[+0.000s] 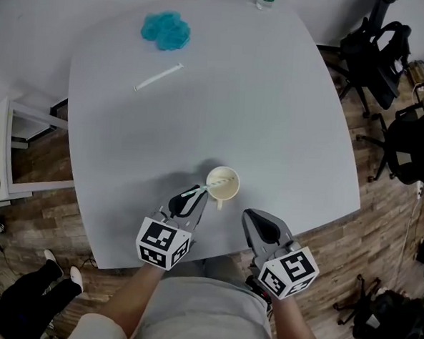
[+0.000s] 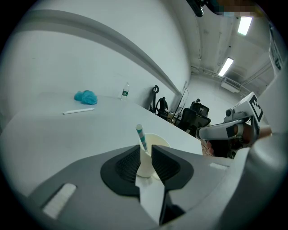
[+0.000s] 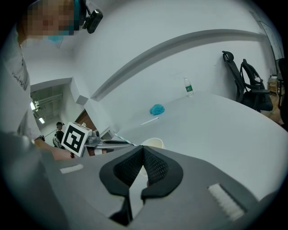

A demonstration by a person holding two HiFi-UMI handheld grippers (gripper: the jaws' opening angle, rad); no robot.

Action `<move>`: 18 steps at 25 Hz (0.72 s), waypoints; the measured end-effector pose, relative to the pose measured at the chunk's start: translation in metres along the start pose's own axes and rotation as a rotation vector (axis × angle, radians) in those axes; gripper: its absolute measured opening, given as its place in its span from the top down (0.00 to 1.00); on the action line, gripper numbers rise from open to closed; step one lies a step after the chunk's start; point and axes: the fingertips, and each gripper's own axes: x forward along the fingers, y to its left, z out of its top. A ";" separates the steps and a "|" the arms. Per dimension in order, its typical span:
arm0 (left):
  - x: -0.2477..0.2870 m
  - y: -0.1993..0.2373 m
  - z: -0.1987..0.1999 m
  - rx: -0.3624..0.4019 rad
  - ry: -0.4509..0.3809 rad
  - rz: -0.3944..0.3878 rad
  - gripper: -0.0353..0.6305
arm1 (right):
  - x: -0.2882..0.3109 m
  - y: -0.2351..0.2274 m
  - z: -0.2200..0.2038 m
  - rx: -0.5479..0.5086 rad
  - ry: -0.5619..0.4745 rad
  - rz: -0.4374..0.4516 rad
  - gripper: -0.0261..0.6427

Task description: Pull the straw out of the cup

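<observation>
Teal-striped white paper straw (image 2: 141,137): leans from cream paper cup (image 1: 226,195) toward 8 o'clock, into left gripper (image 2: 145,149) (jaws narrowly parted, unclamped); right gripper (image 3: 143,148) closed, farther.

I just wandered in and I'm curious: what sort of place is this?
Probably an office or lab workroom: black office chairs stand near a large grey table on a wood floor, and strip lights hang on a bare ceiling.

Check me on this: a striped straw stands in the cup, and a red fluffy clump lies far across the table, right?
Not red: the head view shows the fluffy clump is blue. The rest holds: the striped straw stands in the cup, and the clump lies far across the table.
</observation>
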 end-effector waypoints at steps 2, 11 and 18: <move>0.001 0.000 0.001 -0.001 -0.001 -0.003 0.80 | 0.001 -0.001 0.000 0.003 0.001 -0.001 0.95; 0.007 0.002 0.003 0.005 -0.010 -0.002 0.85 | 0.003 -0.003 0.001 0.015 0.000 0.002 0.95; 0.006 -0.001 0.010 -0.004 -0.033 -0.021 0.88 | 0.005 -0.003 0.001 0.013 0.001 0.005 0.95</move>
